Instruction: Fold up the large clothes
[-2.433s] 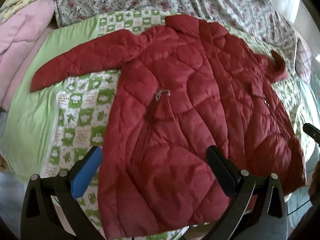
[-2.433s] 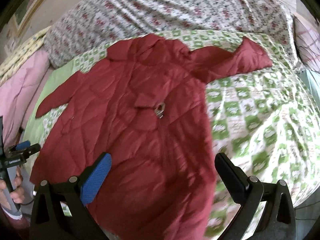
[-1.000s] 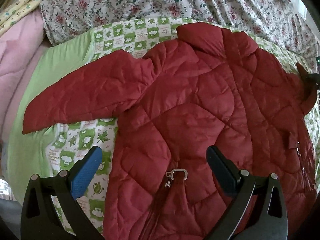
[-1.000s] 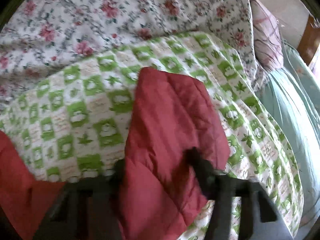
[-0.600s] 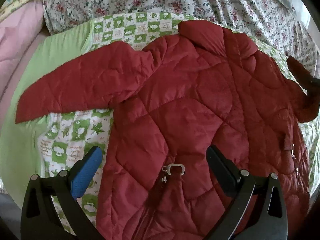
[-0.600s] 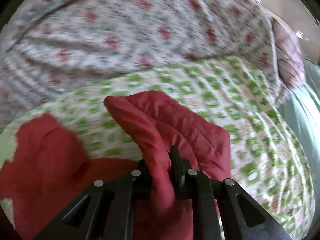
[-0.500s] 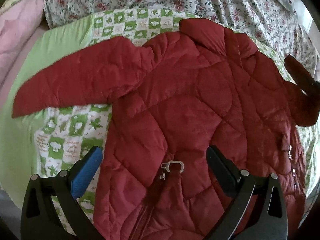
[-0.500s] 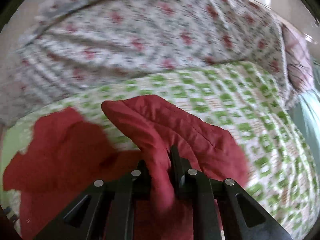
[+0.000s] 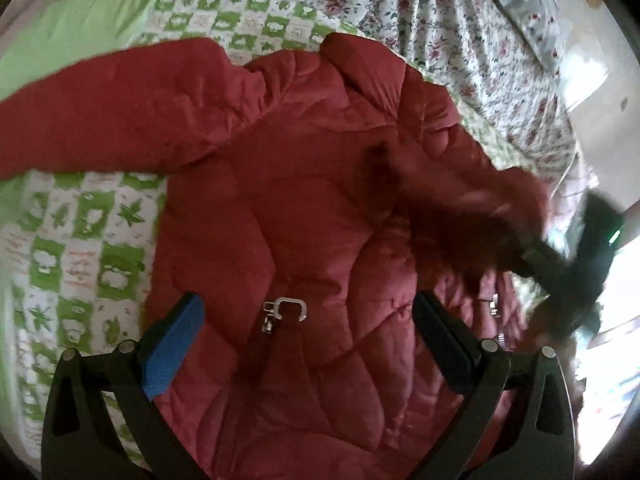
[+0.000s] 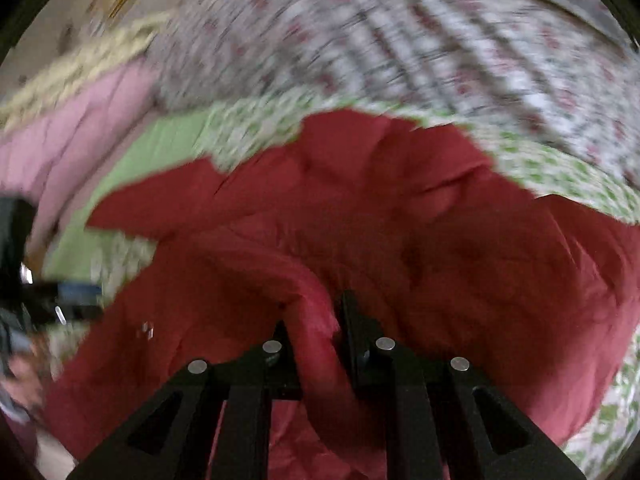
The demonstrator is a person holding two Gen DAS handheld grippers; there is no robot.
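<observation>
A red quilted coat (image 9: 288, 216) lies spread on a bed, its body flat on a green-and-white checked blanket (image 9: 88, 240) and its collar toward the far side. In the left wrist view one sleeve (image 9: 108, 120) stretches out flat to the left across the blanket, while the other sleeve (image 9: 472, 216) is lifted off the bed at the right and hangs, blurred, over the coat's right half. A metal zipper pull (image 9: 285, 309) lies on the coat's front, near the camera and between the fingers of the left gripper (image 9: 308, 332). That gripper hovers above the lower part of the coat with its jaws spread wide, one finger faced with a blue pad (image 9: 173, 350), and nothing is between them. The right gripper (image 10: 316, 320) has its jaws pressed together on a fold of the raised sleeve (image 10: 316, 312), the red fabric bunching up between the black fingers; in the left wrist view it shows only as a dark blur (image 9: 576, 264) at the right edge. Beyond the coat, on the far side of the bed, lies a white quilt with small red flowers (image 9: 460, 28). To the left of the checked blanket a plain green sheet (image 10: 132, 168) is exposed, and farther left lies pink bedding (image 10: 68, 136). The right wrist view is heavily motion-blurred.
</observation>
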